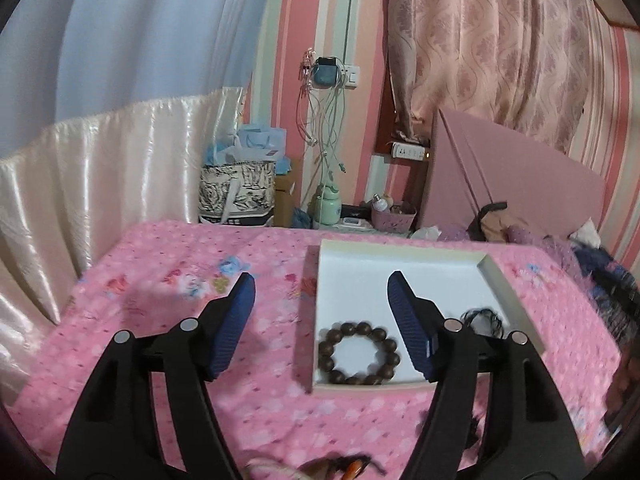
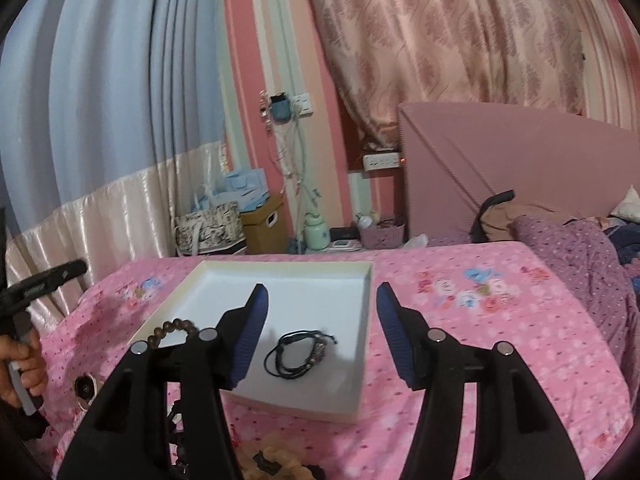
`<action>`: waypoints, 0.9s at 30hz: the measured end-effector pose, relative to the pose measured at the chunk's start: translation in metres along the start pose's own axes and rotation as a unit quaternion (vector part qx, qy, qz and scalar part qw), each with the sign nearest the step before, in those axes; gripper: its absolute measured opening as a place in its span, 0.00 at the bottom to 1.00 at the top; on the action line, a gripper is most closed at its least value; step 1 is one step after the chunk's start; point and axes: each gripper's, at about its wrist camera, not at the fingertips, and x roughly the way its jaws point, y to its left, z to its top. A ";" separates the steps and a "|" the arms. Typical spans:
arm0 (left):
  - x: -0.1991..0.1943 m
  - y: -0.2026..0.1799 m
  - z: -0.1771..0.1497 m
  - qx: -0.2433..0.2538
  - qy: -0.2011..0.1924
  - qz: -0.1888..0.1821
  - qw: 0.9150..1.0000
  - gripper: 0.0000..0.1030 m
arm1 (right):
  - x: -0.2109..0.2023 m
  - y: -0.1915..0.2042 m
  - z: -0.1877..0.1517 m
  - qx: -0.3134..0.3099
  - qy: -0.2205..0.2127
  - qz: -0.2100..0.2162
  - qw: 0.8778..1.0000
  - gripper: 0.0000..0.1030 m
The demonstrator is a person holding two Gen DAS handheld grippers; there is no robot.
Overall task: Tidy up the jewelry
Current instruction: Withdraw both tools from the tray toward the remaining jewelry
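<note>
A shallow white box (image 1: 400, 250) (image 2: 352, 364) lies on the pink bedspread. In it are a brown wooden bead bracelet (image 1: 359, 354) (image 2: 173, 330) and a black cord bracelet (image 2: 298, 354) (image 1: 484, 320). My left gripper (image 1: 322, 288) is open and empty, held above the box's left edge, with the bead bracelet between its fingers. My right gripper (image 2: 322, 300) is open and empty above the box, the cord bracelet between its fingers. More jewelry lies near the bottom of both views: an orange and dark piece (image 1: 352, 466), a round watch-like piece (image 2: 85, 388) and a yellowish piece (image 2: 272, 456).
The pink floral bedspread (image 1: 160, 320) (image 2: 500, 340) covers the bed. Behind it stand bags (image 1: 236, 196), a cardboard box (image 2: 266, 224), a green bottle (image 2: 317, 232) and a small basket (image 2: 382, 236). Purple bedding (image 2: 580, 264) lies at right. The hand on the left gripper's handle (image 2: 24, 360) shows at far left.
</note>
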 end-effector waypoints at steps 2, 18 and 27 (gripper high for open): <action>-0.008 0.004 -0.009 0.008 0.002 0.002 1.000 0.68 | -0.009 -0.001 -0.001 0.001 -0.001 -0.002 1.000 0.55; -0.019 0.038 -0.087 -0.007 0.001 0.001 1.000 0.76 | 0.003 0.015 -0.107 -0.024 0.110 0.005 0.994 0.43; -0.010 0.003 -0.104 0.038 0.038 -0.030 0.998 0.76 | 0.022 0.014 -0.119 -0.028 0.153 0.009 0.988 0.21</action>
